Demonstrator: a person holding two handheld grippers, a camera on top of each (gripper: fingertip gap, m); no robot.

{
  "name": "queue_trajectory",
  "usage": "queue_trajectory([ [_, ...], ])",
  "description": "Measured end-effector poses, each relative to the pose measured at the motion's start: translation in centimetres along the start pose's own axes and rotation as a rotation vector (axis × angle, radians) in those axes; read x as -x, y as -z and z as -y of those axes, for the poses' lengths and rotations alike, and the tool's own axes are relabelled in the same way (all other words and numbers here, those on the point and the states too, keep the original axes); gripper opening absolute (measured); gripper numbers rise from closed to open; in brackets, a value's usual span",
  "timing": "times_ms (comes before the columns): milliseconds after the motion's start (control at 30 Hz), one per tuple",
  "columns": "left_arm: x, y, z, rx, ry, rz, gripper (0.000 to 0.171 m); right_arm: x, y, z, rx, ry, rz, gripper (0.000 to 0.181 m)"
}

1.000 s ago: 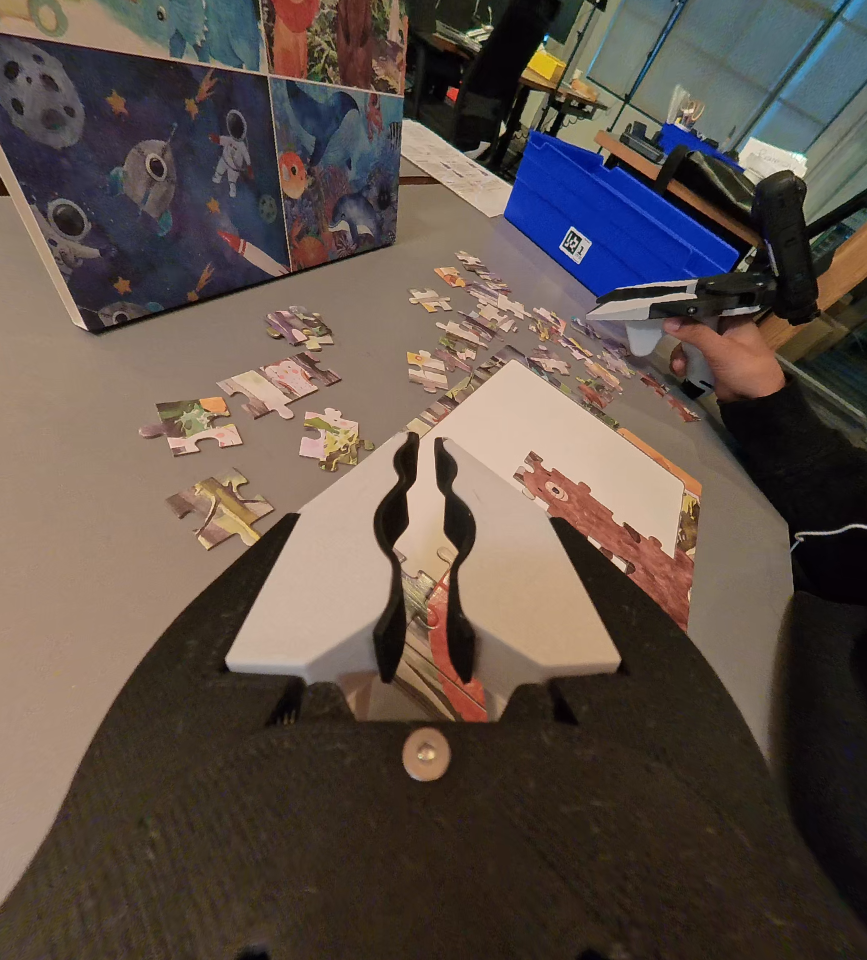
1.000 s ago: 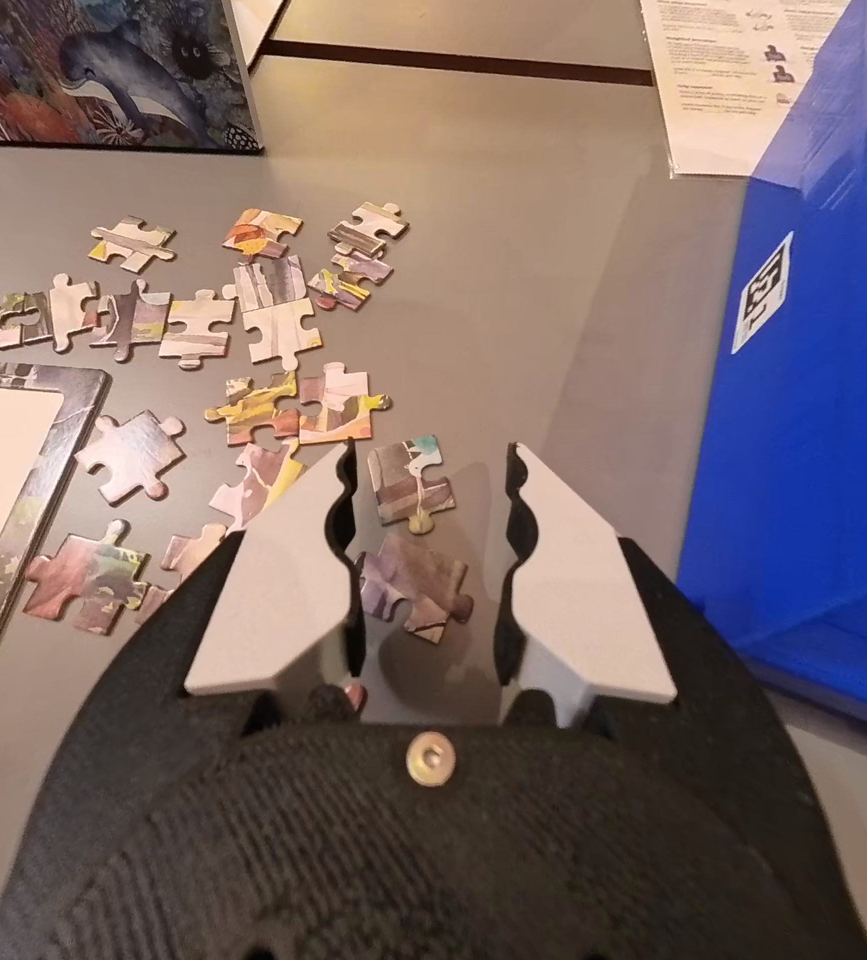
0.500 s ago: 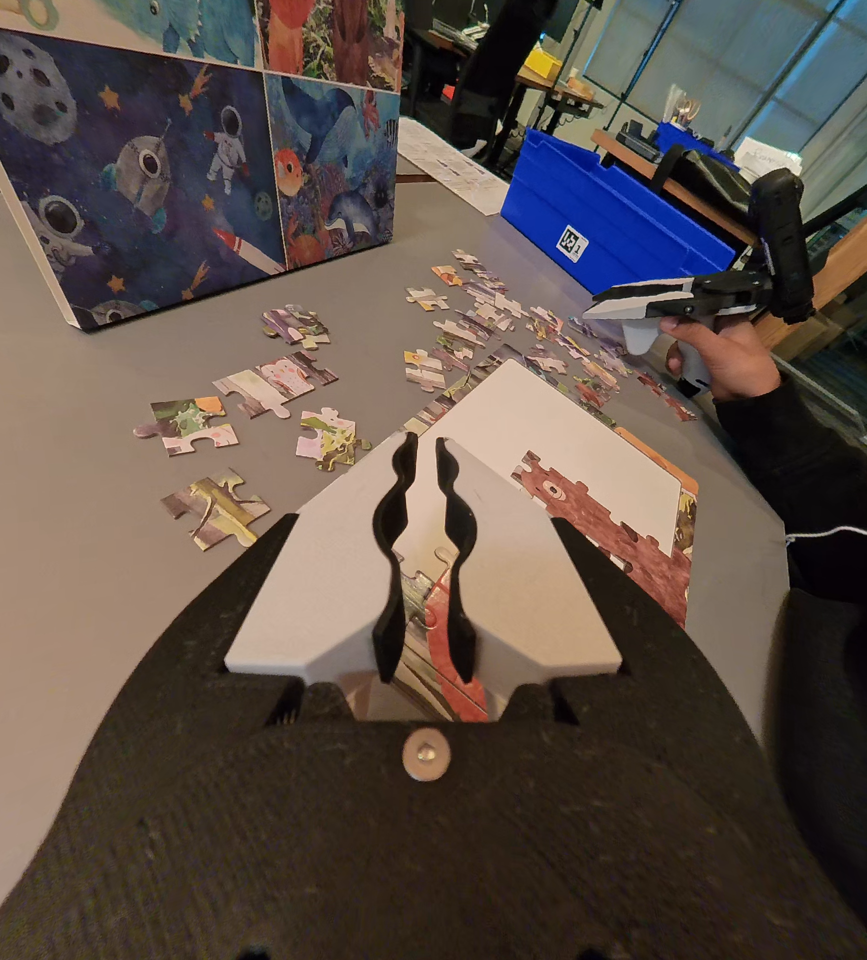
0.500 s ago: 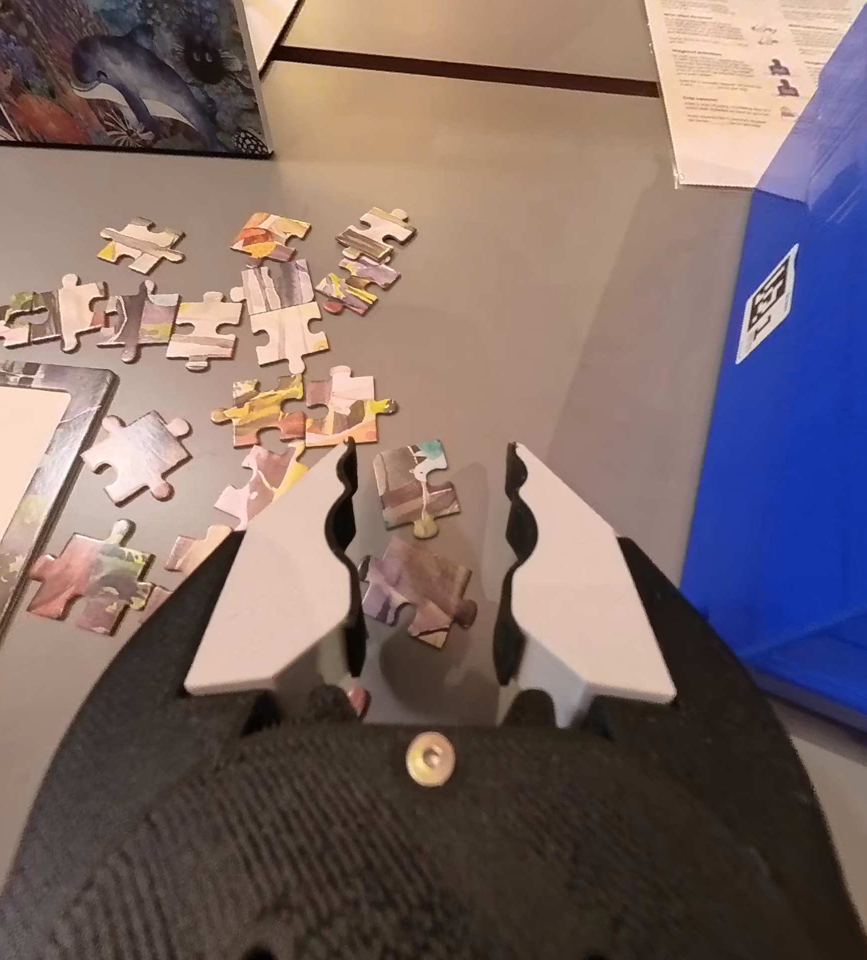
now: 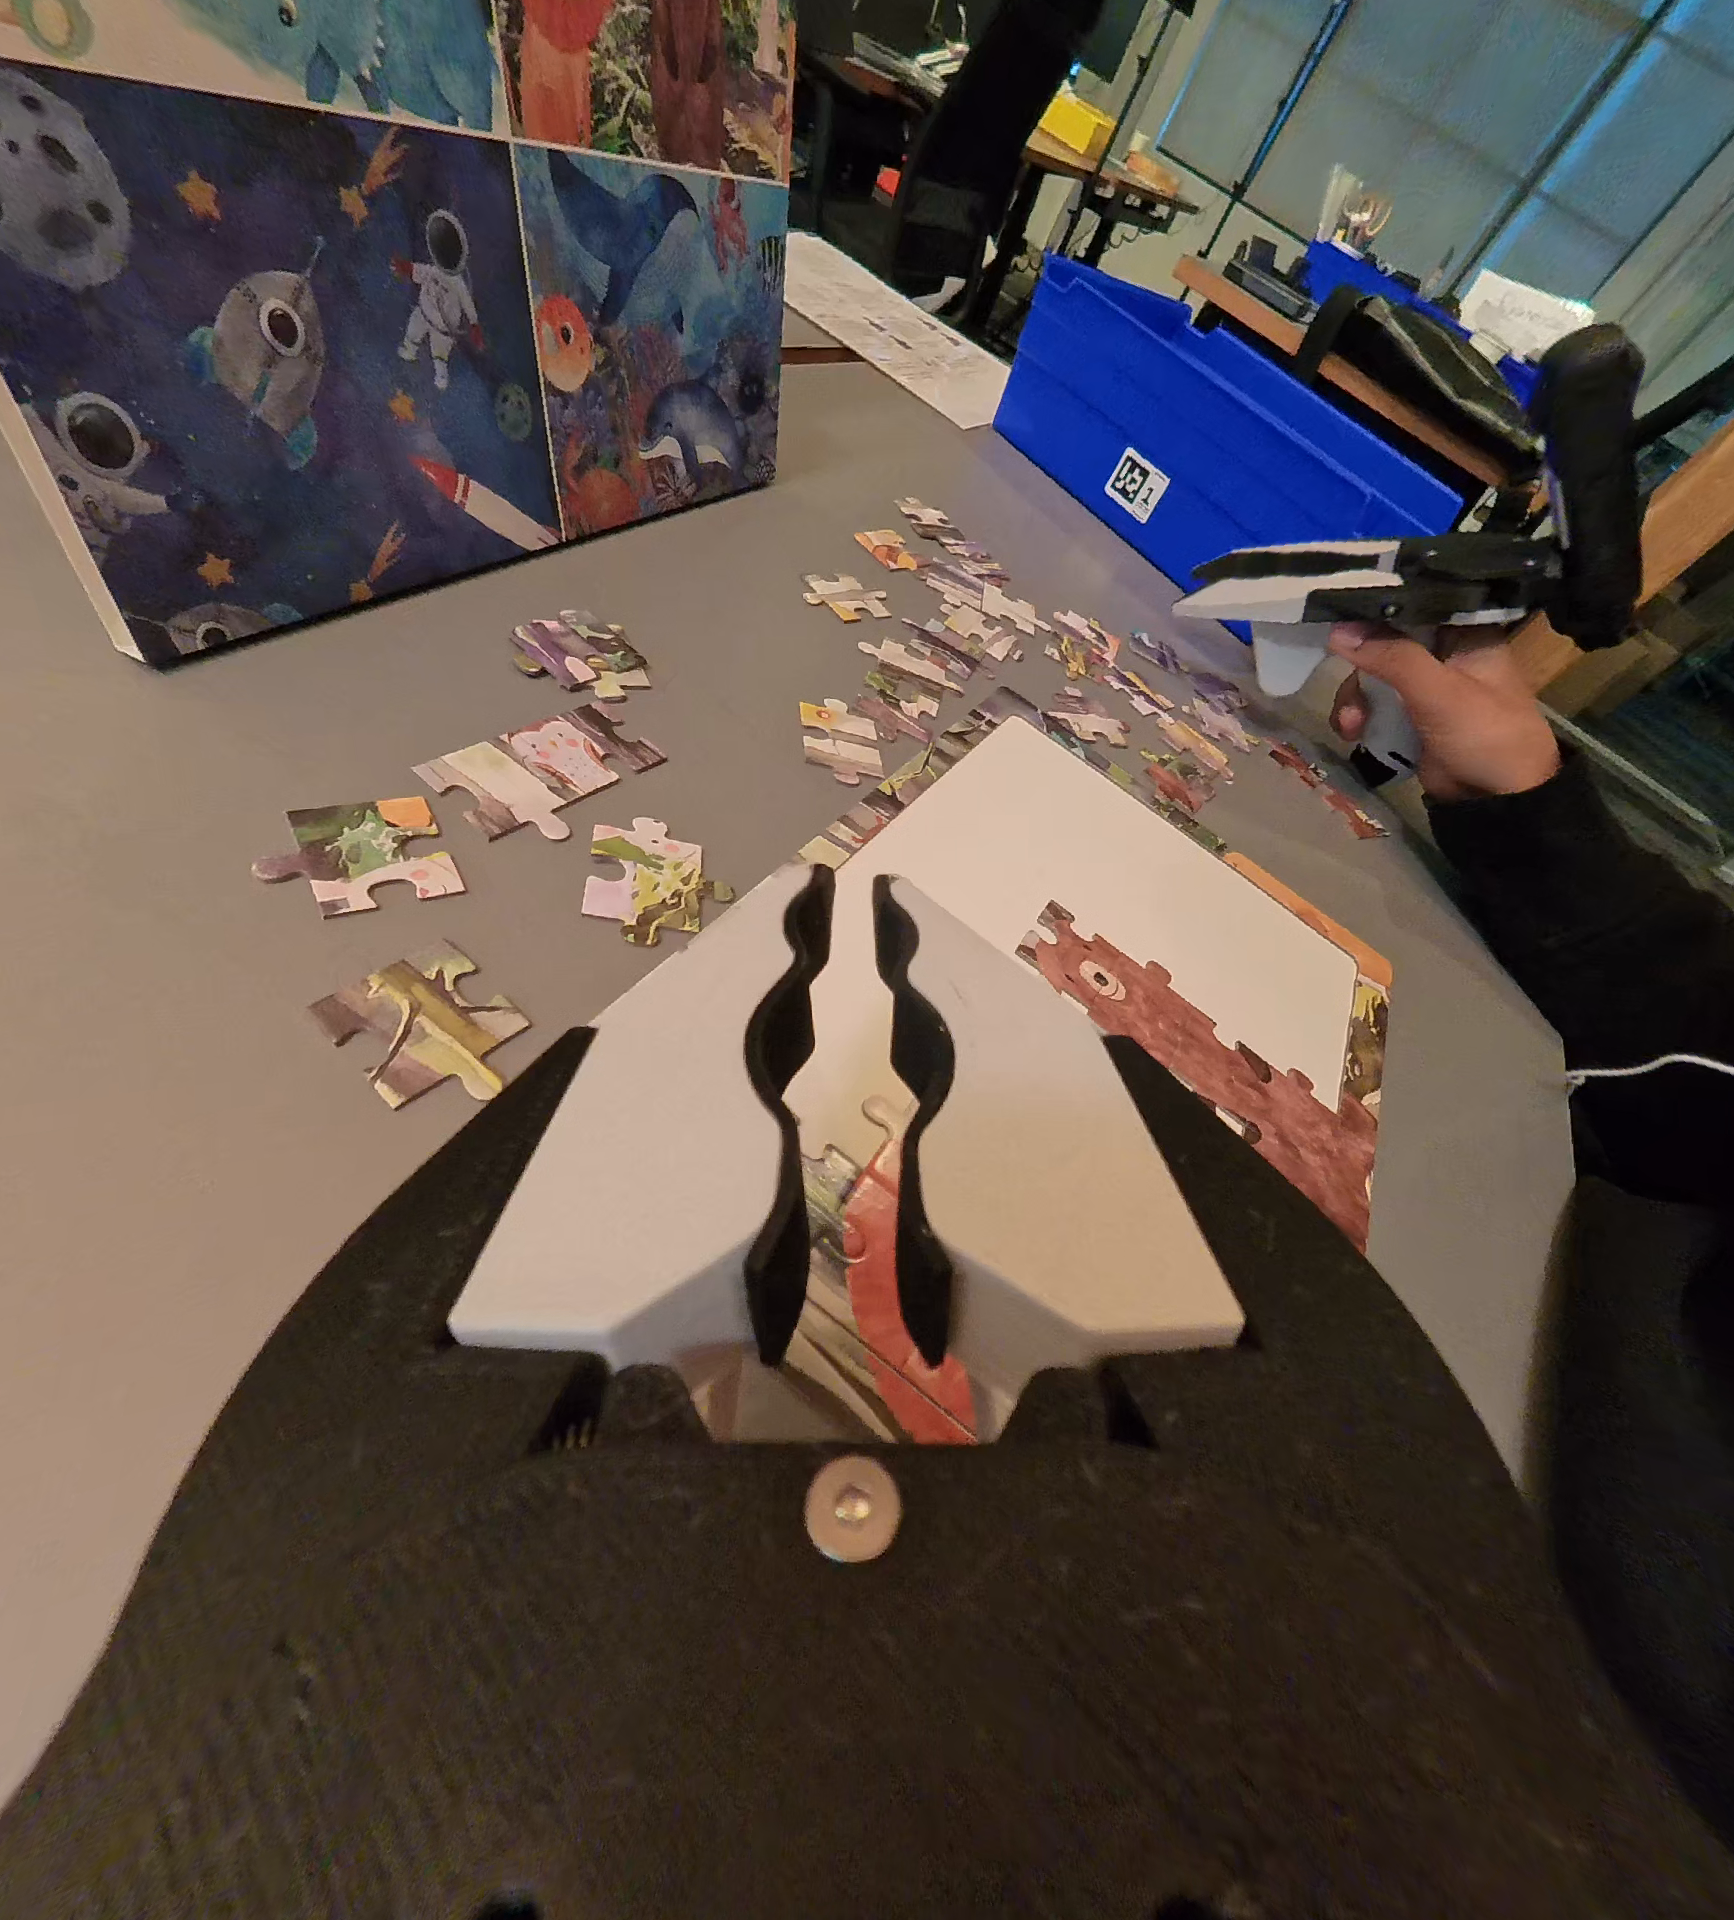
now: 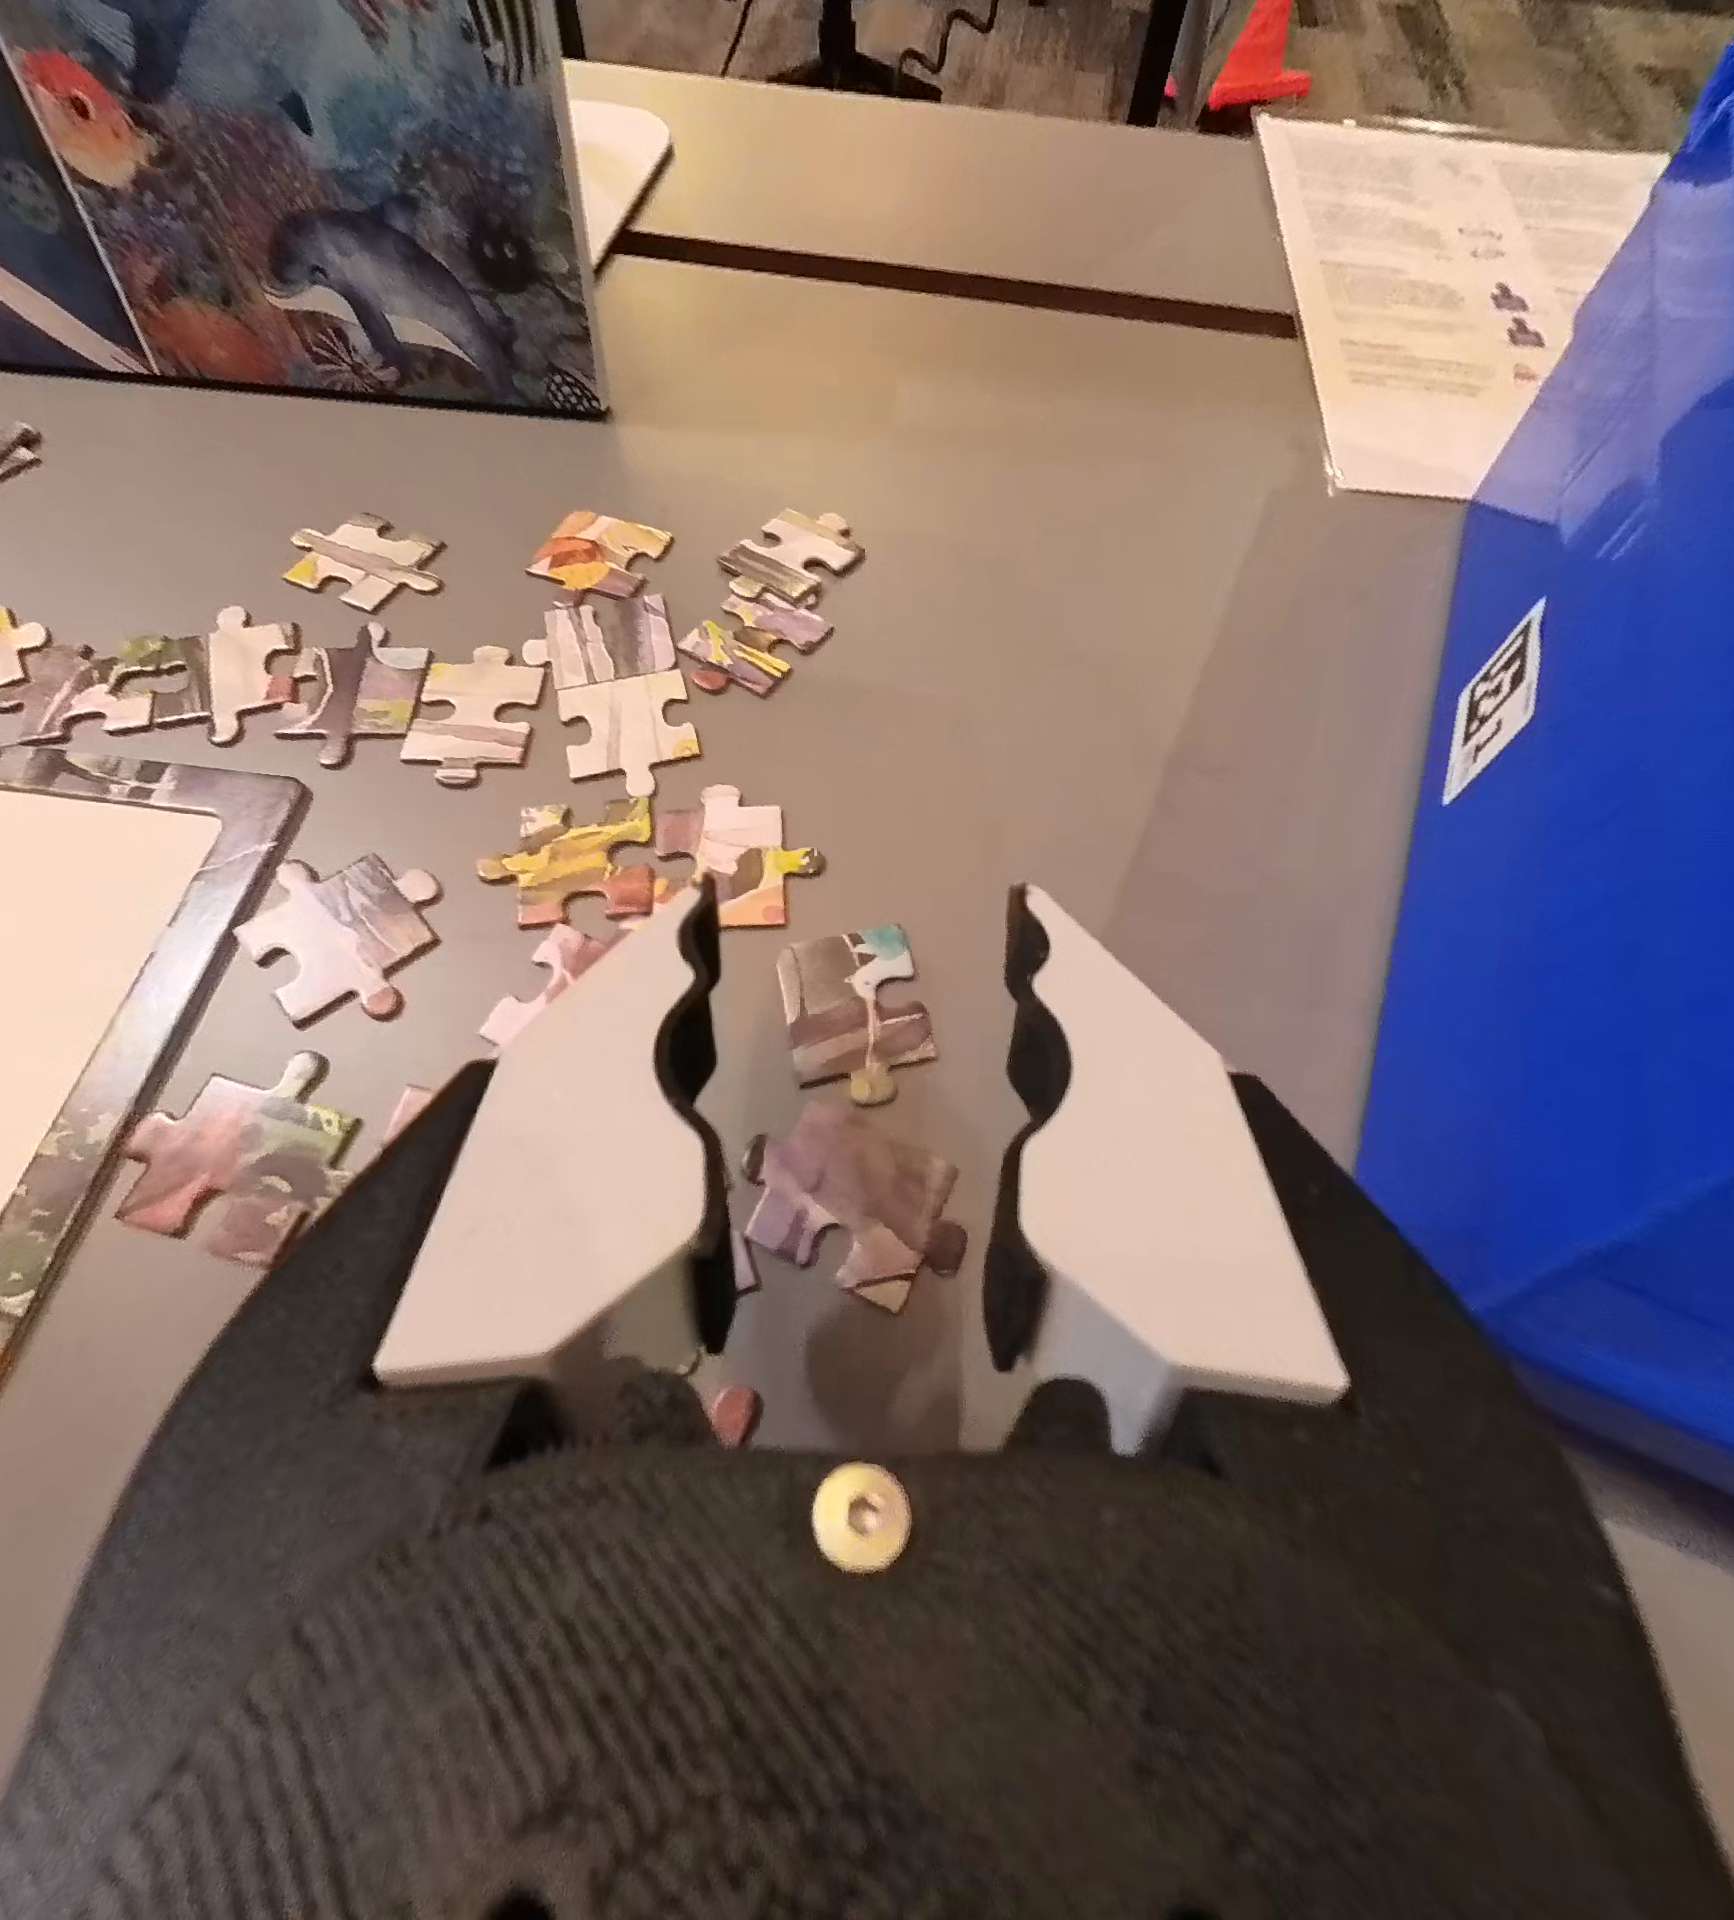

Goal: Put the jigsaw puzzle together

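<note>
Left gripper [image 5: 850,894], fingers nearly together and holding nothing, is hovering over the puzzle tray [image 5: 1071,831]; right gripper [image 6: 861,902] is gaping wide above loose pieces [image 6: 858,1008] at the tray's 3 o'clock

A grey table [image 6: 1050,582] carries loose puzzle pieces [image 6: 624,717], puzzle tray [image 5: 1071,842], picture box [image 5: 323,343], blue bin [image 6: 1621,935].
</note>
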State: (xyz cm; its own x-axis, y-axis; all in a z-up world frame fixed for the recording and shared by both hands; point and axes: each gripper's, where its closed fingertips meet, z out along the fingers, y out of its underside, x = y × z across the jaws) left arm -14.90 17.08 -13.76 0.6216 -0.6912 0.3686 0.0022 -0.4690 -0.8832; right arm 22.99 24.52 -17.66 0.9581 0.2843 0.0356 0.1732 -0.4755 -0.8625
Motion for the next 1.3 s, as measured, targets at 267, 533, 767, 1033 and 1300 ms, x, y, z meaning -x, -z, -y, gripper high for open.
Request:
queue_trajectory([
  [267,-1.0,-0.4,-0.2,0.010,-0.015,-0.028,0.006,0.5,1.4,1.1,-0.107,0.006,0.025,0.052],
  [533,-1.2,-0.4,-0.1,0.009,-0.022,-0.037,0.006,0.4,1.7,1.3,-0.136,-0.006,0.028,0.050],
  [767,-0.7,0.0,0.0,-0.009,-0.002,-0.026,0.006,-0.1,2.7,3.2,-0.248,-0.053,0.054,0.040],
  [1033,-0.2,0.1,0.0,-0.012,0.001,-0.014,0.007,2.2,3.2,4.8,-0.331,0.038,0.111,0.041],
  [1300,-0.1,0.4,0.6,-0.043,-0.027,0.000,0.008,2.9,3.5,5.4,-0.373,0.084,0.128,0.036],
])
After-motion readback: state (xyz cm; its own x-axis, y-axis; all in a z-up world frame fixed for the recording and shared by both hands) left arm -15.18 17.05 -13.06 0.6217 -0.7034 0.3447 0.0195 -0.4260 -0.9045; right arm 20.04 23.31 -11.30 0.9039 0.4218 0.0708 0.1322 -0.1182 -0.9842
